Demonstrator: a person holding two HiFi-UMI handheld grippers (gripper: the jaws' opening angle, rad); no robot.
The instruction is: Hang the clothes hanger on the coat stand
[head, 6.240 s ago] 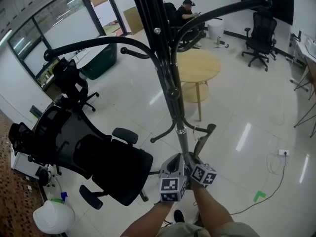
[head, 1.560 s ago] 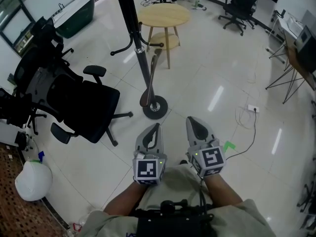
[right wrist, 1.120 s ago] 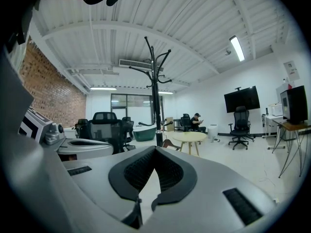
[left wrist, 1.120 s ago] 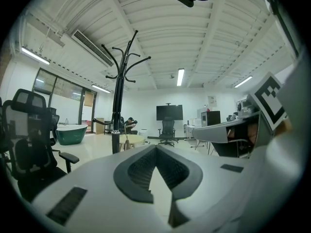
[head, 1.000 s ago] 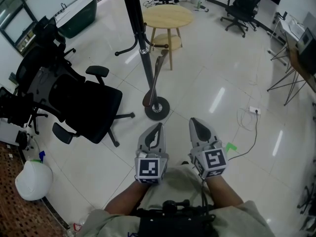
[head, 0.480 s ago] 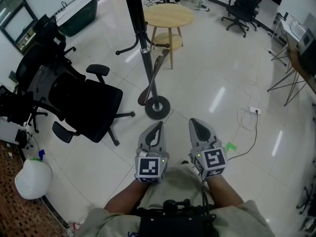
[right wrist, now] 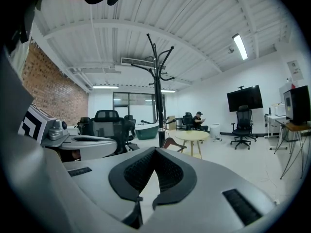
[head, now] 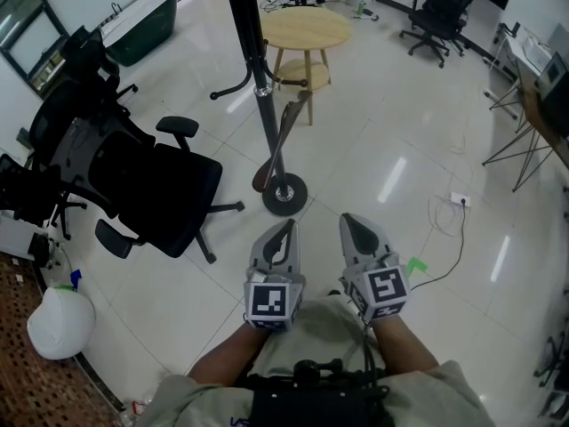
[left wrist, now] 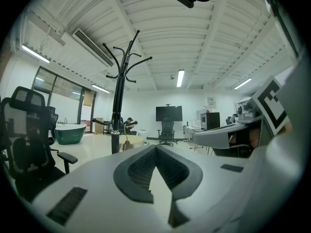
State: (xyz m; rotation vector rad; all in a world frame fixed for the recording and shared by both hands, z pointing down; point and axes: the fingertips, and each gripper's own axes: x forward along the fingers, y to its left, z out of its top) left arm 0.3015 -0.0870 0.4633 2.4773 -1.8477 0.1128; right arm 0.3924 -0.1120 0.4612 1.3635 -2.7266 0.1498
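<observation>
The black coat stand (head: 255, 69) rises from its round base (head: 284, 194) ahead of me. A brown wooden clothes hanger (head: 280, 140) hangs from one of its low hooks, slanting down beside the pole. Both grippers are drawn back close to my body, well apart from the stand. The left gripper (head: 284, 229) is shut with nothing in it, and so is the right gripper (head: 348, 221). In the left gripper view the stand (left wrist: 116, 106) and hanger (left wrist: 127, 143) show far beyond the closed jaws. The right gripper view shows the stand (right wrist: 158, 96) and hanger (right wrist: 172, 143) too.
A black office chair (head: 151, 189) stands left of the stand. A round wooden table (head: 307, 29) sits behind it. A white rounded object (head: 60, 323) lies at lower left. A cable with a socket (head: 458, 198) and a green floor mark (head: 414, 264) lie to the right.
Six seconds ago both grippers were up at the stand by the hanger; they now rest near my body. Over the last second the hanger swings slightly and the grippers stay still.
</observation>
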